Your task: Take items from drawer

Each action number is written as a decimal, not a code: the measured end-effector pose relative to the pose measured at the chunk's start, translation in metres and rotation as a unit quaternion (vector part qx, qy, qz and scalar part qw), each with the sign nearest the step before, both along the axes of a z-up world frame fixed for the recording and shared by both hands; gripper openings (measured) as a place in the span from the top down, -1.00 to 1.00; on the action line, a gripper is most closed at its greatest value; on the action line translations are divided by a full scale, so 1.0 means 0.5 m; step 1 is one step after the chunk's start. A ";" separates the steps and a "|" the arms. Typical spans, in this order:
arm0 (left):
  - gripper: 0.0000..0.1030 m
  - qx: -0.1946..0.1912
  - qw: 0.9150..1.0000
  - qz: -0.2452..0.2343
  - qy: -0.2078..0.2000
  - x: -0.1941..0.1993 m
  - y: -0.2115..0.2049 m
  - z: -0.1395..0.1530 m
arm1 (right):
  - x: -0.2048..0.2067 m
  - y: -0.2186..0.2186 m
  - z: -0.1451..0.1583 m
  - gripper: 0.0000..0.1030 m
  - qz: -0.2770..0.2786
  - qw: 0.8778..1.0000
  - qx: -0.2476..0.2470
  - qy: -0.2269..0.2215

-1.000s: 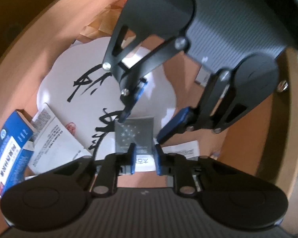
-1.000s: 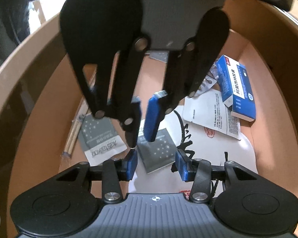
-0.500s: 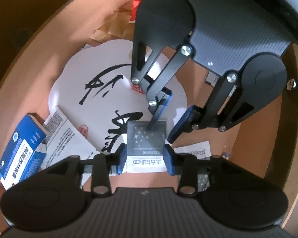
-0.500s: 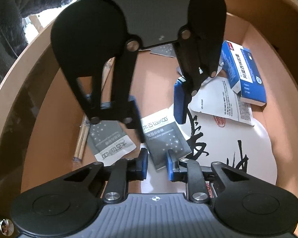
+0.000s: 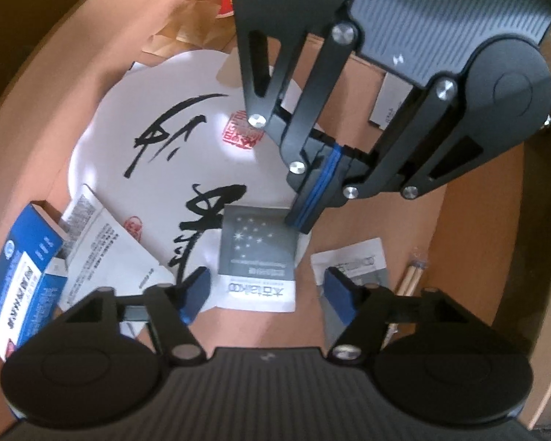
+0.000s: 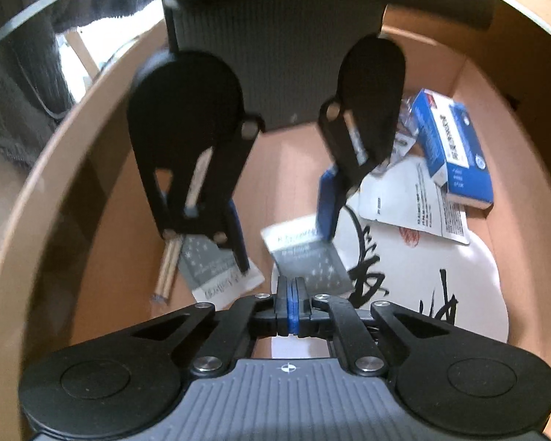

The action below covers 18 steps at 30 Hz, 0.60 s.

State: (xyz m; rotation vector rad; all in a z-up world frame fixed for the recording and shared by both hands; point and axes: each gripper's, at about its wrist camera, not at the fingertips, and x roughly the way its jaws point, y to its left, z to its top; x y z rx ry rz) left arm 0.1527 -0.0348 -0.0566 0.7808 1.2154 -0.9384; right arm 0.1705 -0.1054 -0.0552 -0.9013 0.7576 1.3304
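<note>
Comparing with half a second ago, the left tongs (image 5: pixel 266 294) have spread wide, released, straddling the grey starry sachet (image 5: pixel 258 253) lying flat in the wooden drawer (image 5: pixel 470 242). The right tongs (image 5: pixel 308 205) have clenched, blue pads pressed together at the sachet's far right corner; whether they pinch it cannot be told. From left: a glossy blue carton (image 5: pixel 22 279), a printed leaflet (image 5: pixel 106 253), a round white sheet (image 5: pixel 180 136) with black brush strokes, a second sachet (image 5: pixel 352 261) partly hidden behind a pad, thin wooden sticks (image 5: pixel 411 275) cut off.
</note>
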 end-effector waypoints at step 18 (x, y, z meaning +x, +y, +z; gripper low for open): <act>0.27 -0.012 1.000 0.008 0.006 -0.007 -0.004 0.000 | 0.001 0.008 -0.032 -0.18 -0.008 0.999 -0.001 -0.047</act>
